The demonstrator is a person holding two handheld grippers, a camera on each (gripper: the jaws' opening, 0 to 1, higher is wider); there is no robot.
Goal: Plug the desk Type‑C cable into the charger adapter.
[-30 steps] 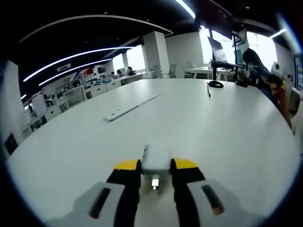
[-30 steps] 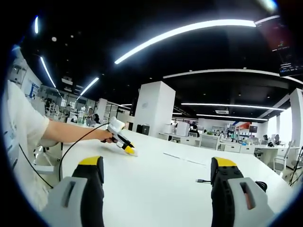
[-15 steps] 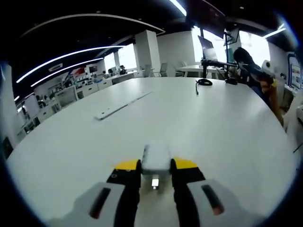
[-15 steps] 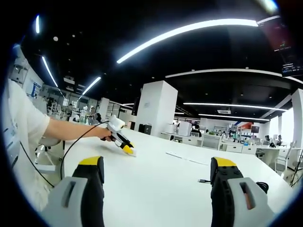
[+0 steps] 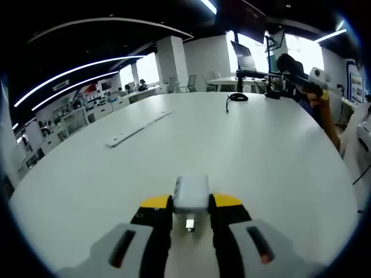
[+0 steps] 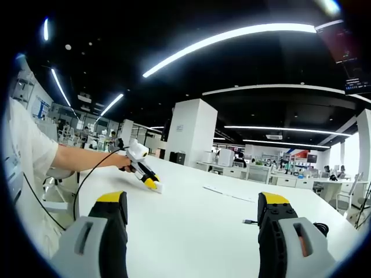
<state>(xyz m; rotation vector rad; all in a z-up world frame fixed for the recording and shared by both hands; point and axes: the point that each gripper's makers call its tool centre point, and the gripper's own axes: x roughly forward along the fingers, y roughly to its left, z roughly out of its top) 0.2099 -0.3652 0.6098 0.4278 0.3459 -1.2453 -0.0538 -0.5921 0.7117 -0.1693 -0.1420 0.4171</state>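
Note:
A white charger adapter (image 5: 191, 193) is clamped between my left gripper's (image 5: 191, 204) yellow-tipped jaws, low over the white table (image 5: 243, 150); its metal prong shows underneath. In the right gripper view that left gripper (image 6: 149, 182), held by a hand, sits at the table's far left with the adapter (image 6: 158, 187) in its tips. My right gripper (image 6: 191, 208) is open, jaws wide apart, raised above the table. The black Type-C cable's plug end (image 6: 248, 221) lies on the table near the right jaw, and its coil (image 5: 236, 97) rests far across the table.
A long white strip (image 5: 136, 128) lies flat on the table to the left. A black monitor arm and stand (image 5: 261, 78) rise at the far edge. The person's sleeve and arm (image 6: 40, 156) fill the left of the right gripper view. Office desks stand behind.
The left gripper view has swung left, so the cable coil and strip sit further left in it. In the right gripper view the left gripper has moved slightly left. Both grips are unchanged.

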